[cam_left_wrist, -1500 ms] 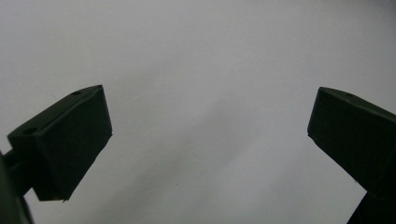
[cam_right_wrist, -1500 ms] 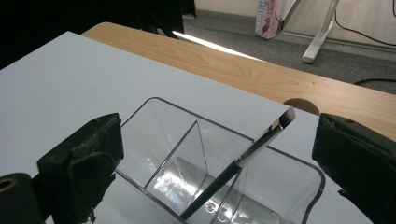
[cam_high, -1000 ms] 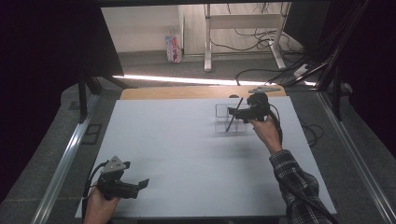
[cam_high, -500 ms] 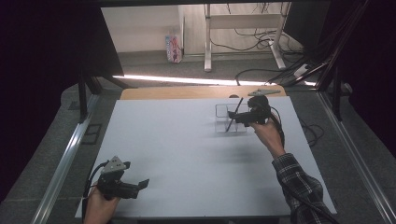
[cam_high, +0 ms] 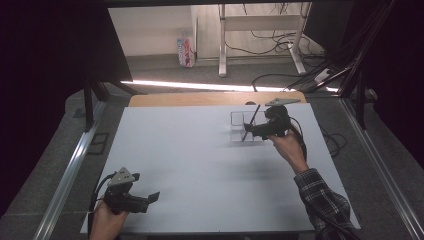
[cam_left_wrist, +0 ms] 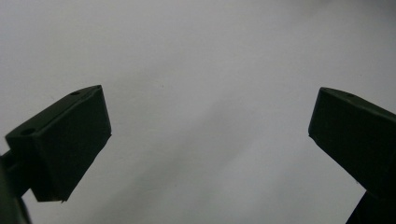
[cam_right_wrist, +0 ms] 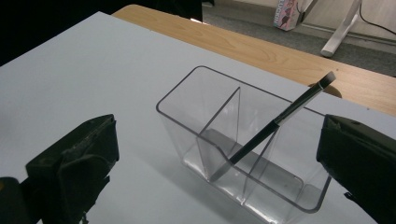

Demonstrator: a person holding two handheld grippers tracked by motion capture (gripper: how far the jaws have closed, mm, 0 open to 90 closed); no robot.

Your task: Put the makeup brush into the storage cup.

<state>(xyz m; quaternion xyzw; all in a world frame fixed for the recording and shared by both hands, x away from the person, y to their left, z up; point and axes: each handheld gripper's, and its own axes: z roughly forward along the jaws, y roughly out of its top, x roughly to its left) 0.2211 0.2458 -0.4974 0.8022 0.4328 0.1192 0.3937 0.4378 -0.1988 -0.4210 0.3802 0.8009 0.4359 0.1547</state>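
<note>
Brush (cam_right_wrist: 280,121) leaned tilted inside the clear organizer (cam_right_wrist: 243,144), its lower end down in the middle compartment and its bristle tip rising past the far rim. I had the right tongs (cam_right_wrist: 219,172) spread wide on the near side of that organizer, gripping nothing. The organizer (cam_high: 245,127) stood on the far right part of the tabletop (cam_high: 200,150). My left tongs (cam_high: 152,197) were well away from the organizer, gaping and empty.

Right gripper (cam_high: 248,131) sits beside a clear organizer (cam_high: 241,126) holding a slanted dark brush (cam_high: 251,120); left gripper (cam_high: 154,196) rests near the table's (cam_high: 200,150) front-left corner.
</note>
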